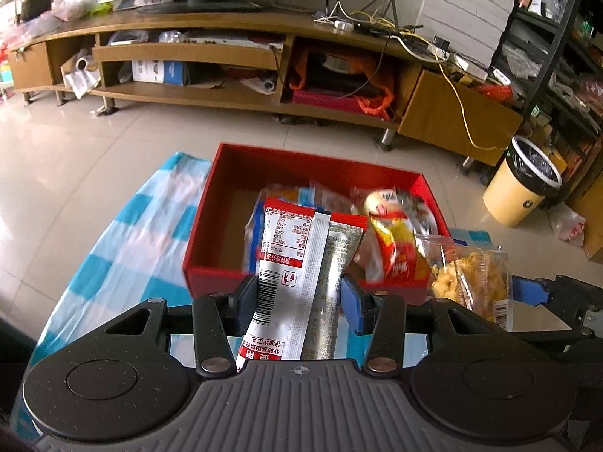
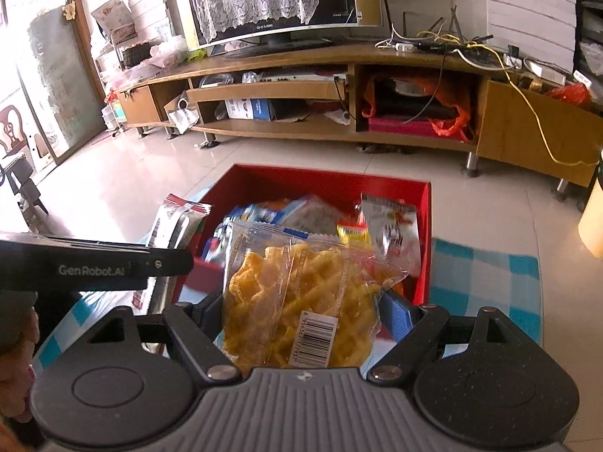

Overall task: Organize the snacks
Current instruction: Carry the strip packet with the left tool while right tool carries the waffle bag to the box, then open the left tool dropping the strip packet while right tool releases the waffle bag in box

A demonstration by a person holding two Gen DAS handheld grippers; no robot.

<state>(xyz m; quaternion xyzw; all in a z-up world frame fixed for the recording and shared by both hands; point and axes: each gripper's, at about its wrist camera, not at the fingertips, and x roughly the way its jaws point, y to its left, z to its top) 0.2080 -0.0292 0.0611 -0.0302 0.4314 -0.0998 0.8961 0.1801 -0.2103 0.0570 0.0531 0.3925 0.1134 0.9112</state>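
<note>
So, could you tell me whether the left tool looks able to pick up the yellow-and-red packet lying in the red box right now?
Probably not yet: the left tool is already shut on a red-and-silver packet, so its jaws are occupied. The yellow-and-red packet lies uncovered in the red box just ahead.

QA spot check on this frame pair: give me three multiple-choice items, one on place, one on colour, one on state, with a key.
1. Where are most snacks?
A. in the red box
B. on the TV stand
C. in the bin

2. Colour of the cloth under the box?
A. green
B. blue and white check
C. black

3. What does the right gripper hold?
A. nothing
B. a can
C. the clear bag of yellow crisps

Key: A, packets fill the box; B, checks show beside it; C, pads press the bag. The left gripper clamps the red and silver packet.
</note>
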